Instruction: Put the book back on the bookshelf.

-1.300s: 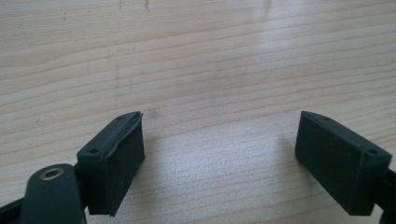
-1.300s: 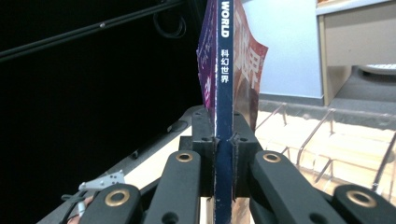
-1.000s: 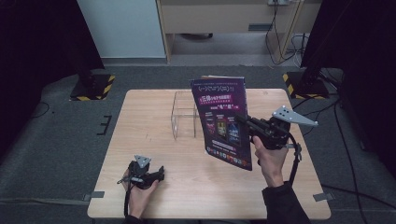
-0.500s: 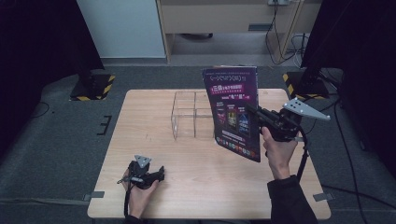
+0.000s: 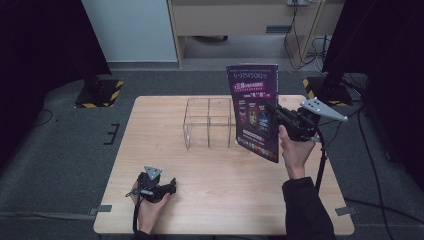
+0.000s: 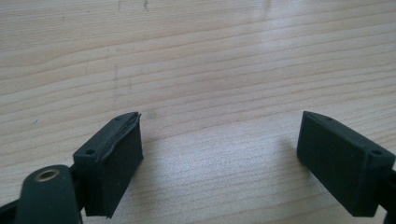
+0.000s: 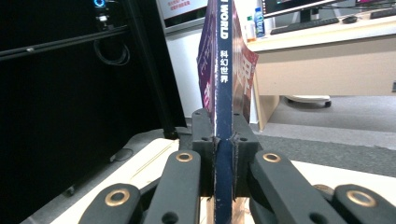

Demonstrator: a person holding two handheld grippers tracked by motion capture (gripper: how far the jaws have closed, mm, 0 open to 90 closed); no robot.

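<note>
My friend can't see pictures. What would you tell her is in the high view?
A person's right gripper holds a purple magazine upright above a wooden table, just right of a clear divided box. The left gripper rests open near the table's front edge, holding nothing.

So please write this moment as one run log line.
right gripper: shut on magazine, upright beside rack | left gripper: open, over table

High view overlooks the table [image 5: 210, 200]; tool views ride close, sharing it.
</note>
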